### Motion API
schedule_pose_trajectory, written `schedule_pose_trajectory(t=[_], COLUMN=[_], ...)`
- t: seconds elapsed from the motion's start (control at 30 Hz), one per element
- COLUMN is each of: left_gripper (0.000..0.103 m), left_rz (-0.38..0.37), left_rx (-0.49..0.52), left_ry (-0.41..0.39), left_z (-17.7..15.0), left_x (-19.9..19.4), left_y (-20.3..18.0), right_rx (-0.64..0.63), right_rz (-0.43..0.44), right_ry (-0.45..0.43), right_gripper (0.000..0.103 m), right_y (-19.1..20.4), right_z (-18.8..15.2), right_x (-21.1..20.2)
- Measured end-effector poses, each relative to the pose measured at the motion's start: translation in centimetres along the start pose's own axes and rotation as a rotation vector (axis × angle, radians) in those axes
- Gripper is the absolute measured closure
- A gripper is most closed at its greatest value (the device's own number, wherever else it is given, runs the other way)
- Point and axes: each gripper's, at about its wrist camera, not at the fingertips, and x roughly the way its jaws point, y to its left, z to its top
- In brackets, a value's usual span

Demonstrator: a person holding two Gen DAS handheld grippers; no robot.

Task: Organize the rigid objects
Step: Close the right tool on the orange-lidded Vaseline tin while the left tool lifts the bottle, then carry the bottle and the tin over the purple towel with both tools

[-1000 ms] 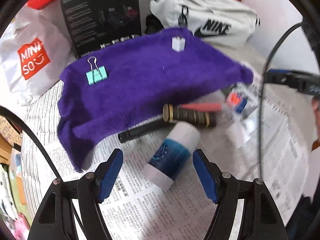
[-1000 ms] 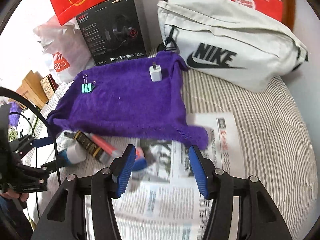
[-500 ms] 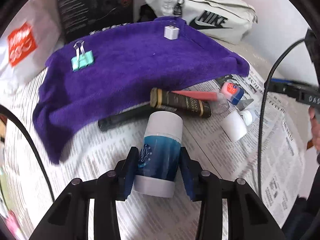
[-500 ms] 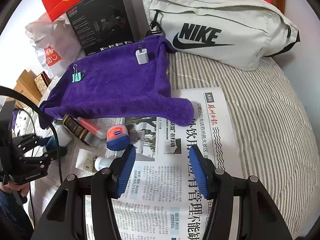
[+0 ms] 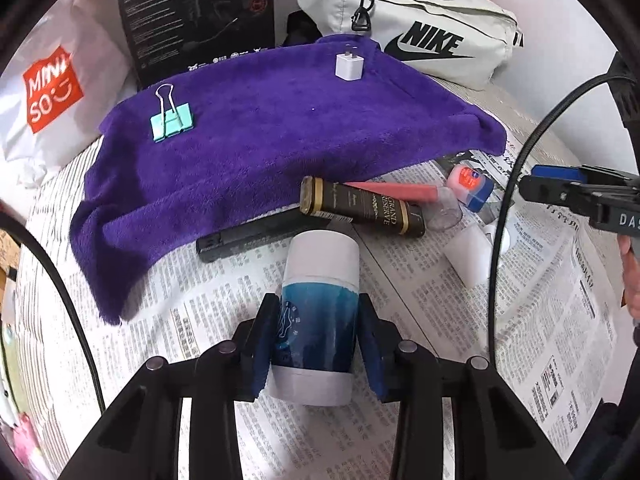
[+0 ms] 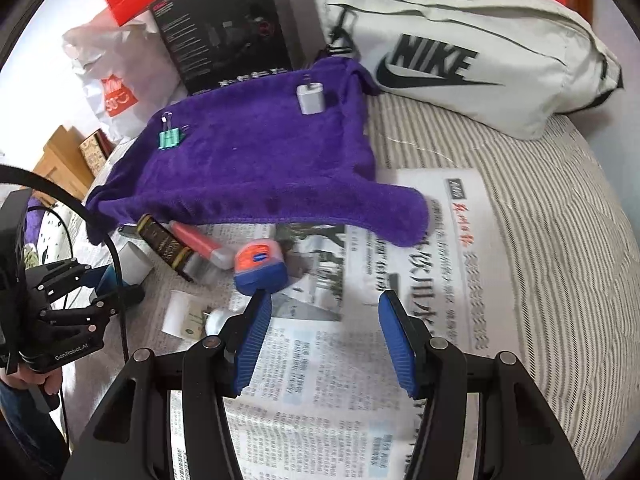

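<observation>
Purple towel [image 5: 280,136] carries a mint-green clip [image 5: 173,122] at ten o'clock and a white charger [image 5: 349,67] at twelve. The bottle [image 5: 318,320] is blue with white ends. Black tube [image 5: 362,206] has gold bands. The jar [image 6: 260,266] is orange over blue. The bedsheet [image 6: 560,220] is grey-striped.

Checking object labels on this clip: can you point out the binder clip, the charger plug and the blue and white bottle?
binder clip [image 5: 173,123], left wrist view, green body.
charger plug [image 5: 349,67], left wrist view, white front face.
blue and white bottle [image 5: 318,322], left wrist view, blue label.
</observation>
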Motion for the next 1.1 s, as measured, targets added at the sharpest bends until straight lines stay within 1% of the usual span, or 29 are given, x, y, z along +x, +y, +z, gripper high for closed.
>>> schedule_pose_trajectory(t=[0.1, 0.17, 0.27, 0.4, 0.5, 0.57, 0.67, 0.77, 0.8, 0.9, 0.97, 1.1], left_gripper=[0.067, 0.067, 0.067, 0.067, 0.066, 0.066, 0.066, 0.066, 0.066, 0.066, 0.066, 0.066], left_rz=[0.009, 0.031, 0.040, 0.046, 0.052, 0.051, 0.053, 0.053, 0.053, 0.060, 0.060, 0.064], left_rx=[-0.037, -0.068, -0.098, -0.124, -0.131, -0.139, -0.143, -0.148, -0.149, -0.147, -0.149, -0.150], left_ry=[0.001, 0.000, 0.003, -0.004, -0.009, -0.011, -0.012, -0.013, -0.012, -0.012, -0.012, -0.016], left_z=[-0.8, -1.2, -1.8, -2.2, -2.2, -2.2, -2.2, -2.2, -2.2, -2.3, -2.3, -2.2], left_x=[-0.4, -0.6, -0.9, -0.9, -0.9, -0.9, -0.9, -0.9, -0.9, -0.9, -0.9, -0.8], left_y=[0.8, 1.5, 2.4, 2.6, 2.5, 2.5, 2.5, 2.5, 2.5, 2.4, 2.5, 2.5], right_rx=[-0.059, -0.103, -0.133, -0.176, -0.196, -0.209, -0.217, -0.226, -0.235, -0.248, -0.244, -0.232], right_rz=[0.005, 0.009, 0.030, 0.017, 0.022, 0.004, -0.016, -0.031, -0.044, -0.054, -0.079, -0.077], right_ry=[-0.018, -0.023, -0.015, 0.000, 0.018, 0.027, 0.031, -0.002, -0.007, -0.003, -0.002, 0.012], right_gripper=[0.047, 0.048, 0.047, 0.048, 0.048, 0.049, 0.053, 0.060, 0.066, 0.066, 0.066, 0.066], right_y=[1.5, 2.6, 3.6, 4.5, 4.7, 4.7, 4.6, 4.5, 4.6, 4.4, 3.8, 3.0], right_z=[0.3, 0.5, 0.9, 1.2, 1.3, 1.2, 1.2, 1.2, 1.1, 1.1, 1.0, 0.8], right_x=[0.3, 0.6, 1.3, 2.4, 3.4, 4.1, 4.9, 5.0, 5.0, 4.7, 4.4, 4.2])
